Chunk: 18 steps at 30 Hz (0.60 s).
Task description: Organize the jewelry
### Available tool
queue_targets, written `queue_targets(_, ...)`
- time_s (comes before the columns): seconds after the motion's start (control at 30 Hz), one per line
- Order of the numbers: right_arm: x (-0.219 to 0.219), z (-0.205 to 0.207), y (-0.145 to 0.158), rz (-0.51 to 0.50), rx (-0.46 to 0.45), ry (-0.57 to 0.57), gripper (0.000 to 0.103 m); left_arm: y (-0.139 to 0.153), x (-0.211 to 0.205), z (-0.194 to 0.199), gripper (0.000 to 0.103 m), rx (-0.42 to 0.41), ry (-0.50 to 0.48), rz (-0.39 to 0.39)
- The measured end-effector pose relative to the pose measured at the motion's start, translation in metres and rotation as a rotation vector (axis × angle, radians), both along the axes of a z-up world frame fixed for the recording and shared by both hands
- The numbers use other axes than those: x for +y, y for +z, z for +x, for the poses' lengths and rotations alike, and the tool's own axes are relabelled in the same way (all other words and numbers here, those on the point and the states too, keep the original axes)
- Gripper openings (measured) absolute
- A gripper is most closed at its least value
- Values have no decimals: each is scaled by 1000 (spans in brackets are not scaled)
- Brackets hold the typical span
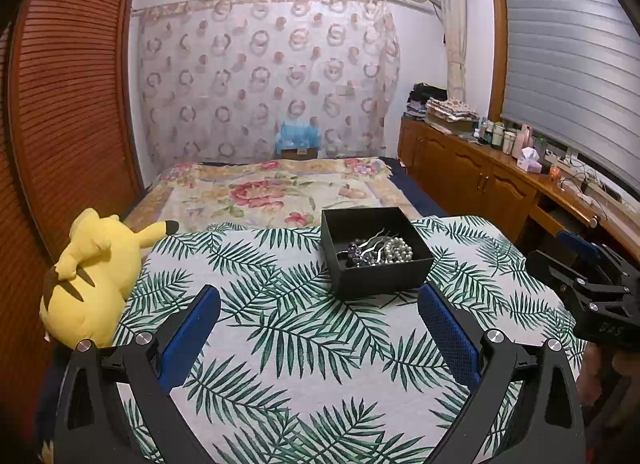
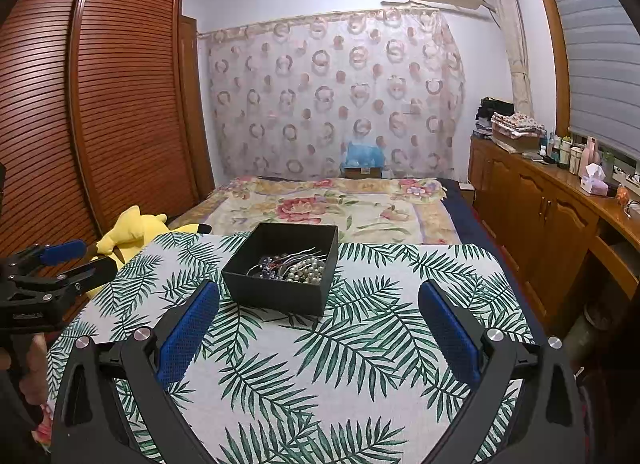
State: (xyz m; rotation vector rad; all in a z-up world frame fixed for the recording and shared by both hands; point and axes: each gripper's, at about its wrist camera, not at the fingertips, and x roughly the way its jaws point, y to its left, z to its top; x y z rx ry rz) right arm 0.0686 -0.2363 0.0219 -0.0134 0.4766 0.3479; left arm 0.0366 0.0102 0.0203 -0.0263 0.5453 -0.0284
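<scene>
Readable text is scarce: white letters on the right gripper's black body, seen from the left wrist view, look like "DAS"; the small print on the left gripper body in the right wrist view is too blurred to read. Left gripper (image 1: 319, 306) jaws spread wide, nothing between the blue pads; right gripper (image 2: 319, 304) the same, wide and empty. Both hang over the palm-leaf cloth (image 1: 280, 344), short of the black box (image 1: 376, 252). Box is open-topped, sits on the cloth towards its far edge, well in from both side edges. Inside, towards the near right corner: pearl strand (image 1: 398, 250), a silver wavy-pronged hair comb (image 1: 370, 244) and dark beaded pieces, tangled together. Cloth in front of the box is bare. Yellow plush toy (image 1: 92, 276) lies at the cloth's left edge; wooden cabinet run (image 2: 540, 200) flanks the right side beyond the cloth's edge.
</scene>
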Motion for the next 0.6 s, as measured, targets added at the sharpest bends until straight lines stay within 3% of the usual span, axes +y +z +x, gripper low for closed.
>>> queue_targets(0.6,0,0,-2,1,-2,0,100,0,-1,0,95,-1,0,1)
